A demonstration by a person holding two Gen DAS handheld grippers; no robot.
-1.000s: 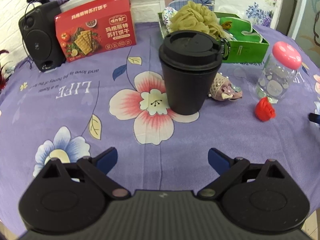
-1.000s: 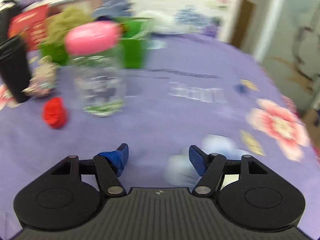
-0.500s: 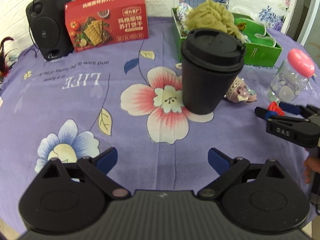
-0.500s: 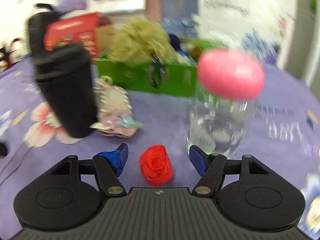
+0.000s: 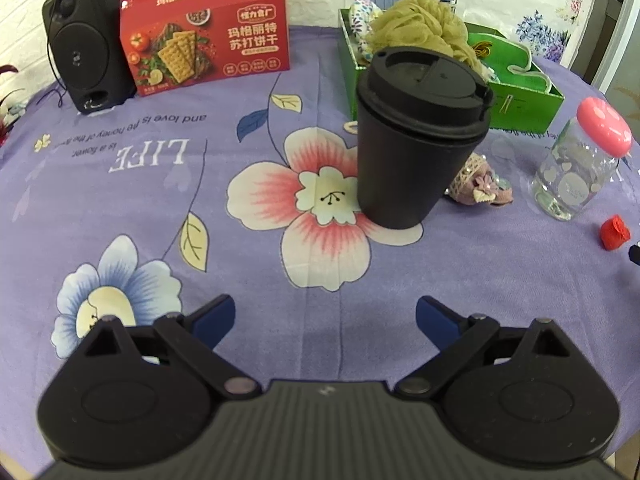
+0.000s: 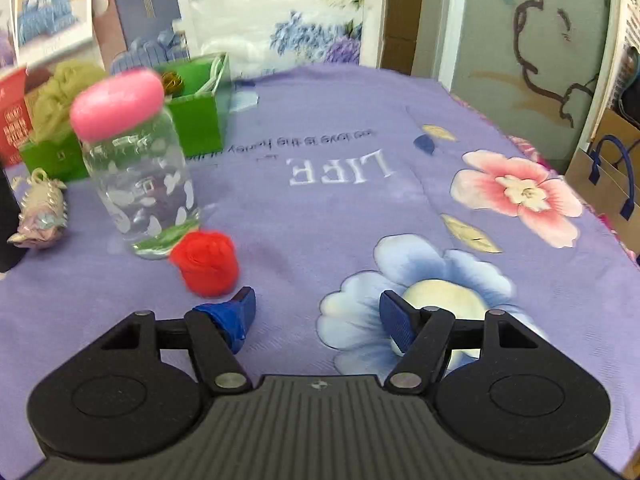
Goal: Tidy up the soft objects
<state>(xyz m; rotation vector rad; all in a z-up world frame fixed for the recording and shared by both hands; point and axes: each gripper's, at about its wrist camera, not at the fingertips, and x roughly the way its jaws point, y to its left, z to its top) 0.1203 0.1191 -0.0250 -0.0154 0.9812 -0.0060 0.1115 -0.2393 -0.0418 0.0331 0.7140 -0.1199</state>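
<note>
A small red fabric rose (image 6: pixel 208 262) lies on the purple floral tablecloth in front of a clear jar (image 6: pixel 140 176) with a pink lid. My right gripper (image 6: pixel 318 308) is open, and the rose sits just beyond and to the left of its left fingertip (image 6: pixel 244 304), outside the jaws. A lilac lace pouch (image 5: pixel 480 184) rests beside a black lidded cup (image 5: pixel 420 152). An olive bath pouf (image 5: pixel 416 28) fills the near end of the green box (image 5: pixel 520 96). My left gripper (image 5: pixel 325 316) hovers open over bare cloth, well short of the cup. The rose (image 5: pixel 614 233) shows at the far right there.
A red cracker box (image 5: pixel 208 36) and a black speaker (image 5: pixel 88 40) stand at the back left. The table's right edge (image 6: pixel 580 200) drops toward a paper bag (image 6: pixel 608 176) on the floor. Open cloth lies ahead of the right gripper.
Half a second ago the rose lay between the right gripper's fingers; now the gripper has swung right and the rose sits outside its left finger. The left gripper has hardly moved.
</note>
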